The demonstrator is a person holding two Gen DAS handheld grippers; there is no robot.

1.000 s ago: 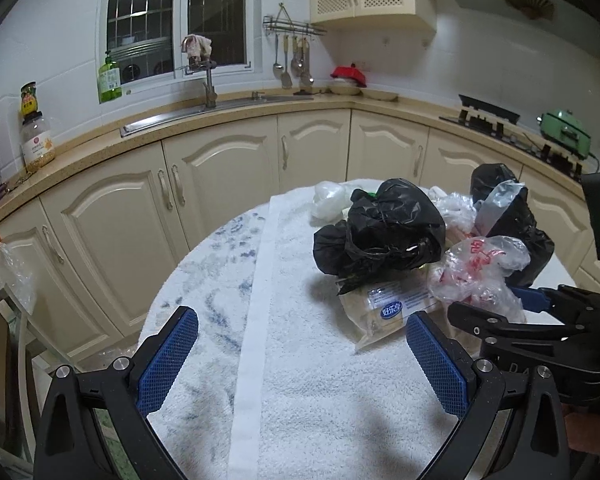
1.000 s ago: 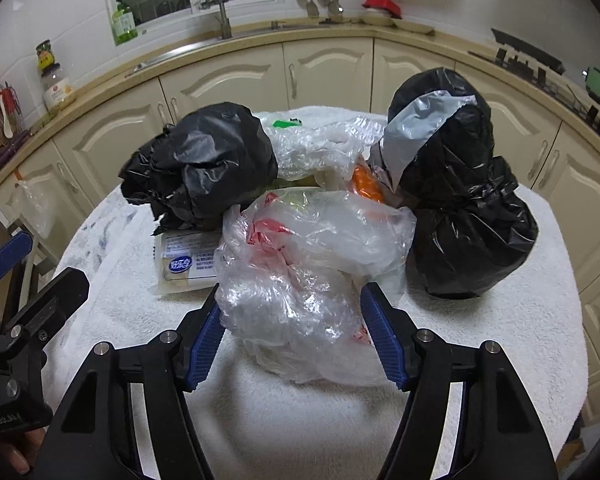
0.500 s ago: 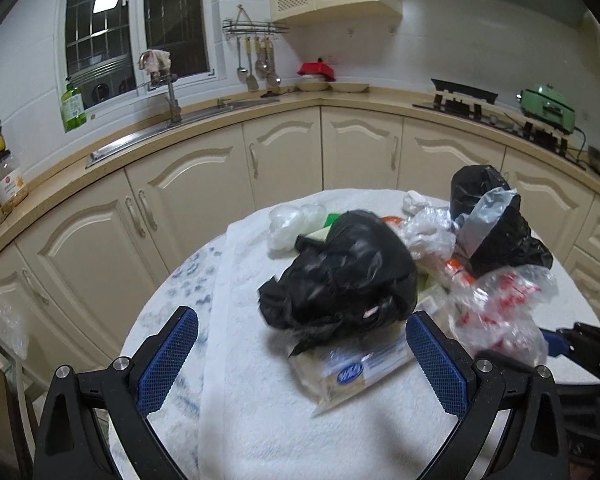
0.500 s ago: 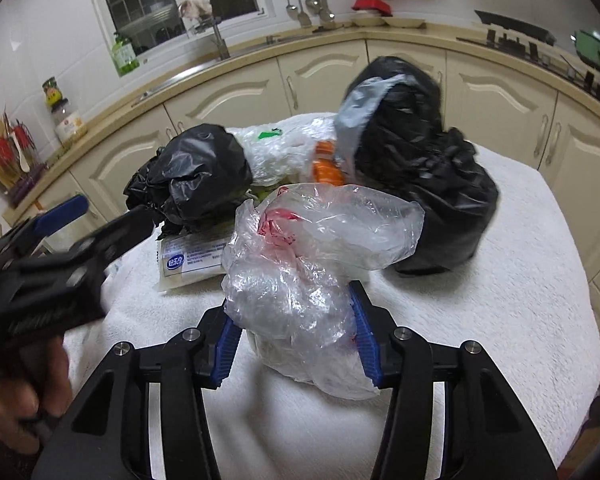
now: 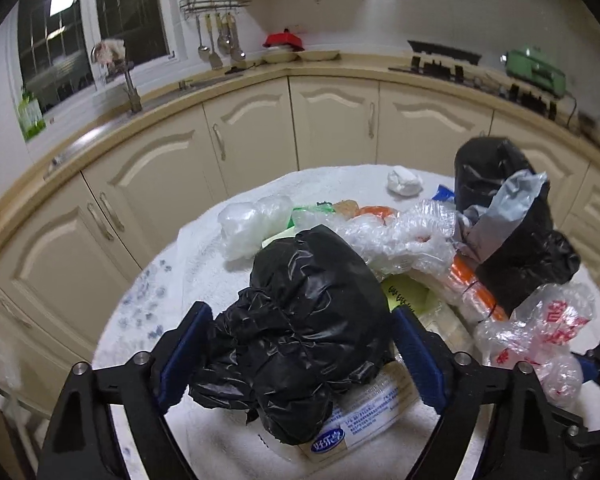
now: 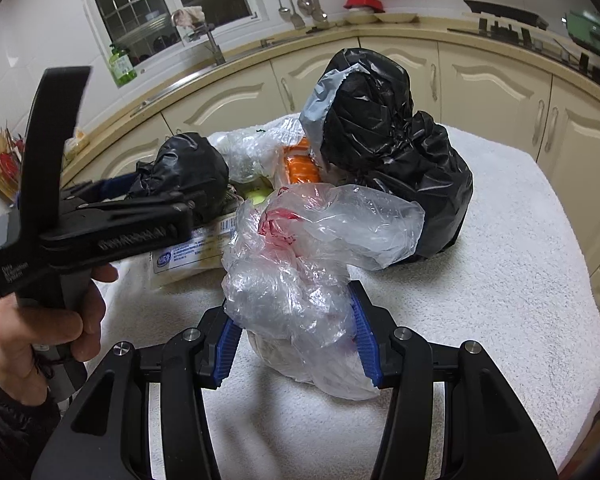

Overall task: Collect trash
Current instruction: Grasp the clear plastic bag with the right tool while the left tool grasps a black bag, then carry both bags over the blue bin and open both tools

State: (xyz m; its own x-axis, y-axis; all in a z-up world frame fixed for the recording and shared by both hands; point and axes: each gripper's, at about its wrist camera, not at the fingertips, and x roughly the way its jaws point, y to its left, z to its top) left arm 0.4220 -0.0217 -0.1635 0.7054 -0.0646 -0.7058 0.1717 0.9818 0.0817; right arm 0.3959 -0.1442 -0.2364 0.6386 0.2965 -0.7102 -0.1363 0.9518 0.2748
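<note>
On the white towel [image 6: 500,280] of the round table, trash lies piled. The right gripper [image 6: 296,344] pinches the clear plastic bag [image 6: 300,264] low, probably to lift it whole. The left gripper [image 5: 296,352], its jaws just closing, brackets the small black bag [image 5: 304,328]; firm contact I cannot tell. Only the right view shows the person's hand [image 6: 40,320].

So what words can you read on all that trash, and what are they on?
Flat packet under the small black bag: a blue oval logo and lines of small print, too blurred to read.
Yellow note: dark handwriting, not readable.
Clear bag between the right gripper's jaws: red printing, crumpled, unreadable.
Left gripper's side: white lettering, too blurred.
</note>
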